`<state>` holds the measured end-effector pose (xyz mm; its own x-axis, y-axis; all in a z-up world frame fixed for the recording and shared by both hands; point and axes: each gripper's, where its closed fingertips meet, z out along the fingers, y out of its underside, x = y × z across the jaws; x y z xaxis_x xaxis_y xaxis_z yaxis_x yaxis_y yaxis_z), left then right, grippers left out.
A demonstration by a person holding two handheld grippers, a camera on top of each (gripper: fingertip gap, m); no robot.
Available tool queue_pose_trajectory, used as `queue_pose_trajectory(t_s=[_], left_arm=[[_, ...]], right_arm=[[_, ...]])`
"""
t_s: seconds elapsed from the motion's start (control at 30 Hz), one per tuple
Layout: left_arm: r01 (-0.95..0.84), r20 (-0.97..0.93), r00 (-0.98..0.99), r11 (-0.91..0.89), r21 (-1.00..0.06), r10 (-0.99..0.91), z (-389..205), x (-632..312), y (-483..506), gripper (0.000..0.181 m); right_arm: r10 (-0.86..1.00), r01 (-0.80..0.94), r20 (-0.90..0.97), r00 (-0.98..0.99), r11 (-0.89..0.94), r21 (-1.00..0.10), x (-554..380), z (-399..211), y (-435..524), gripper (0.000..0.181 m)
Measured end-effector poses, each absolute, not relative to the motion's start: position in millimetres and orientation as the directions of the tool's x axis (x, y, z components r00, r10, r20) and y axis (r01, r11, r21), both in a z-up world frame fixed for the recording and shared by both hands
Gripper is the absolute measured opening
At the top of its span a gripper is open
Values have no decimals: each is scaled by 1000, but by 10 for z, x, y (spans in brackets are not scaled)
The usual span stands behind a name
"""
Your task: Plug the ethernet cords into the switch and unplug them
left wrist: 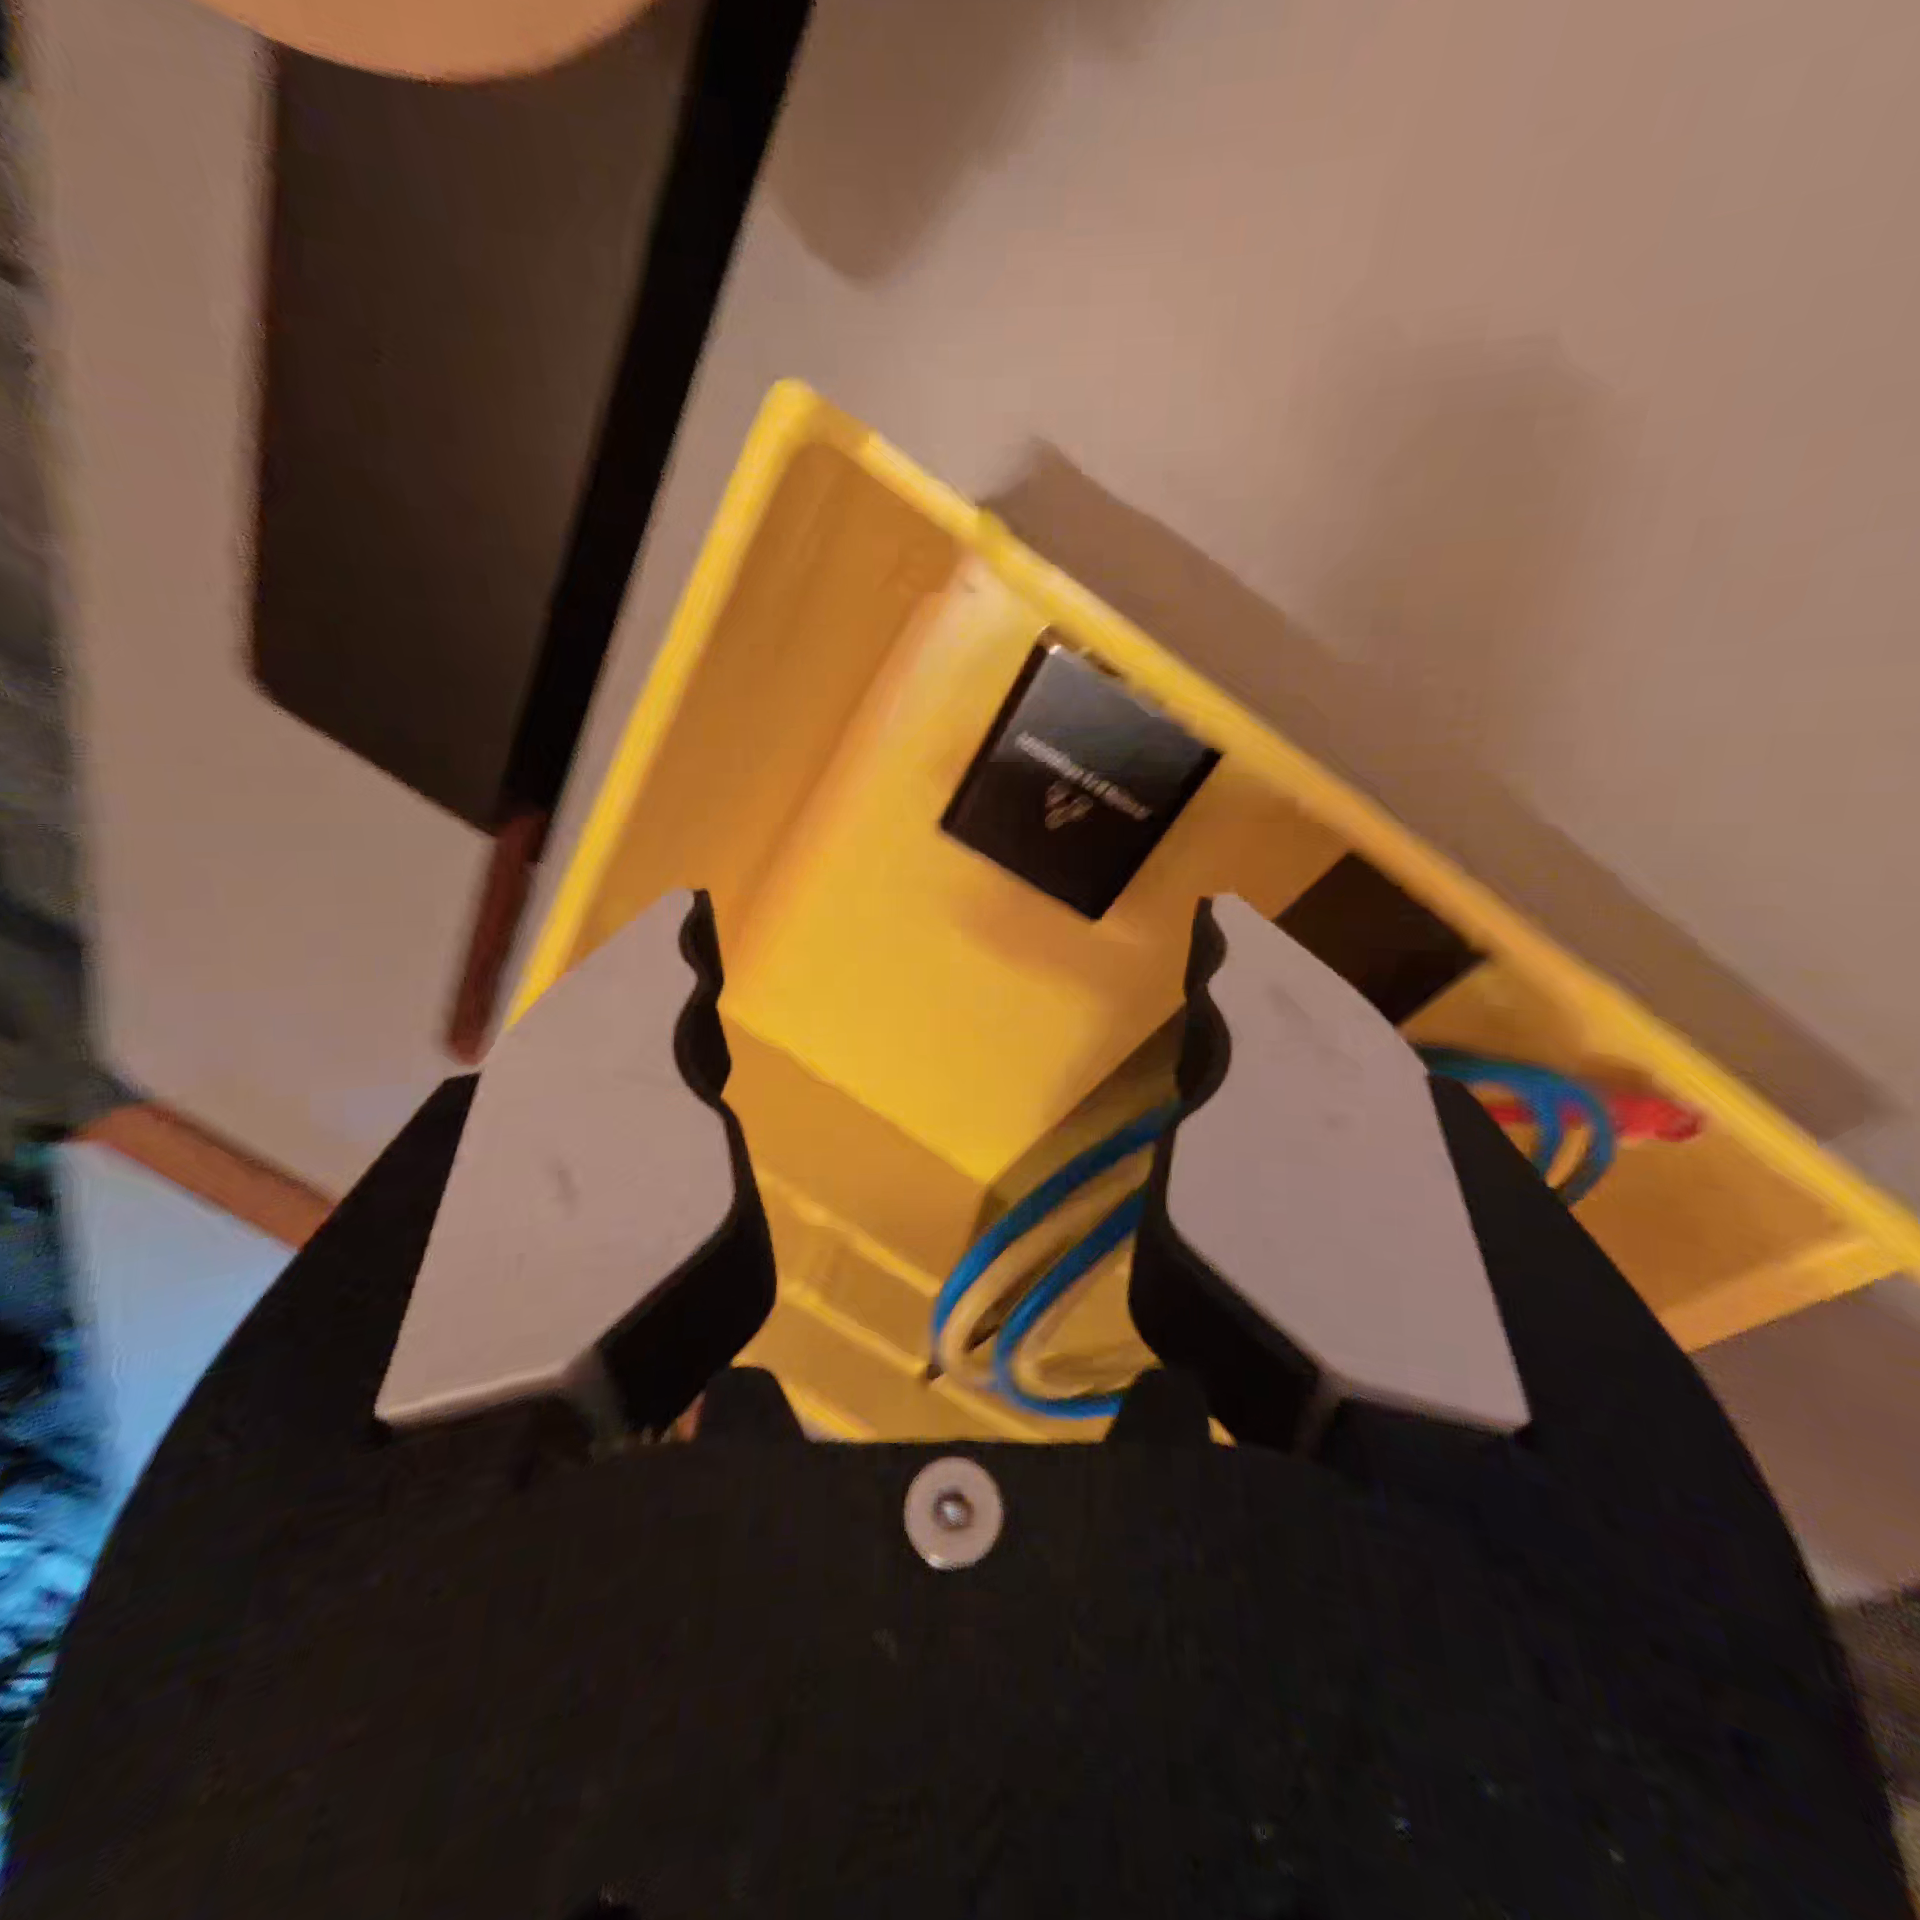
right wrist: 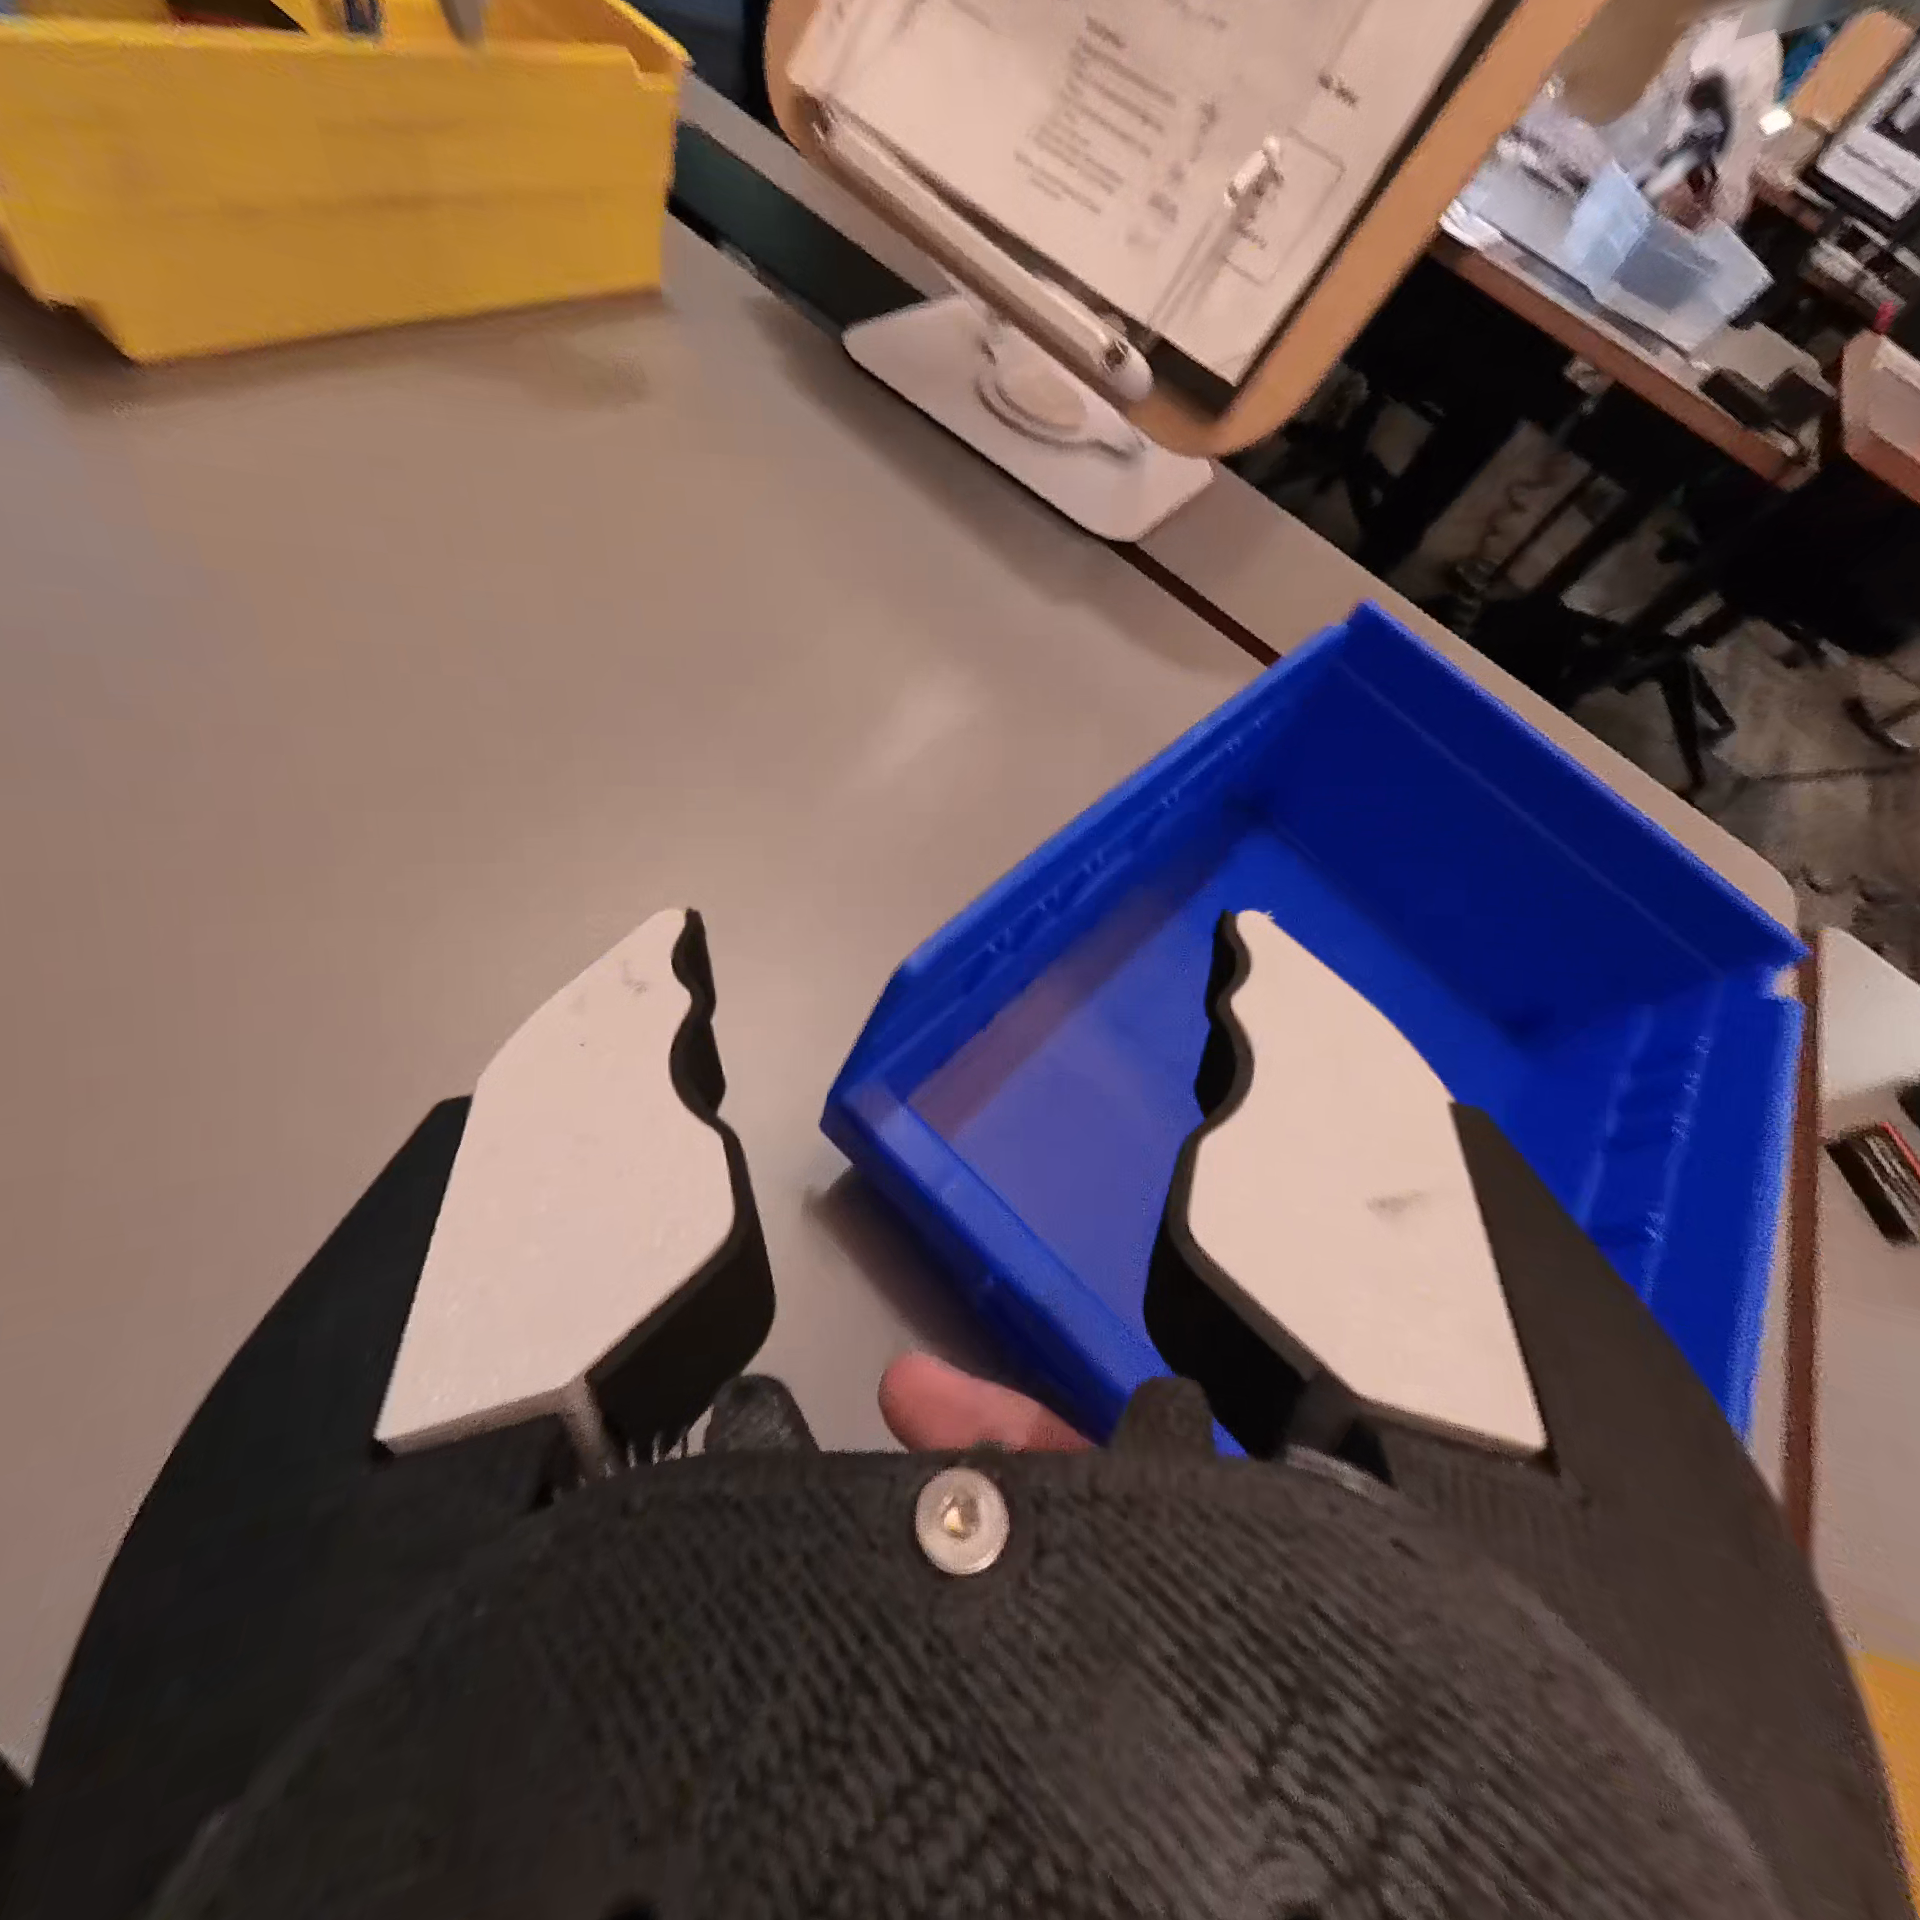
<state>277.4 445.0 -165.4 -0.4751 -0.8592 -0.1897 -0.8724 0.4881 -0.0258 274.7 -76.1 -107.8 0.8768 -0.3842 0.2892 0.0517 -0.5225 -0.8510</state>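
A grey worktop [right wrist: 436,644] spreads under both cameras, its far edge meeting a cluttered room of other benches. On it, the yellow bin [left wrist: 831,644] fills the middle of the left wrist view, seen from above at a slant; the same yellow bin [right wrist: 312,177] sits at the top left corner of the right wrist view, well apart from the blue bin [right wrist: 1507,831] near the worktop's right edge. The blue bin shows a bare floor behind a clear front panel. Beyond it, a clipboard [right wrist: 1143,156] with a printed sheet leans on a white stand [right wrist: 1049,436].

The left hand-held gripper [left wrist: 951,914] hangs over the yellow bin with its jaws spread wide and nothing between them. The right hand-held gripper [right wrist: 966,925] is likewise wide open and empty, its right finger over the blue bin, its left finger over bare worktop; a fingertip [right wrist: 956,1403] of the person shows below the jaws.

Inside the yellow bin, a small black box [left wrist: 1081,779], apparently the switch, lies on the floor near the far wall. The ethernet cords [left wrist: 1049,1247], blue with pale strands, coil in the bin's near corner just beside the left gripper's right finger, with a red piece [left wrist: 1652,1122] farther right. The left view is blurred.
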Motion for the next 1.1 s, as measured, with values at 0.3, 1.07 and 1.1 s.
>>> queue_pose_trajectory(t_s=[0.3, 1.07, 1.1], left_arm=[[-939, 164, -328, 340, 53, -930, -2205, 2762, 4379, 85], [-493, -210, -848, 870, -23, -486, -2139, 2869, 4519, 60], [-513, -252, -816, 853, -101, -521, -1958, 2930, 4489, 60]], right_arm=[[-438, -8, 251, 863, -509, -861, 2771, -1189, -945, 89], [-452, -28, 212, 866, -467, -884, 2823, -1226, -844, 87], [-447, -28, 199, 872, -453, -891, 2806, -1212, -810, 87]])
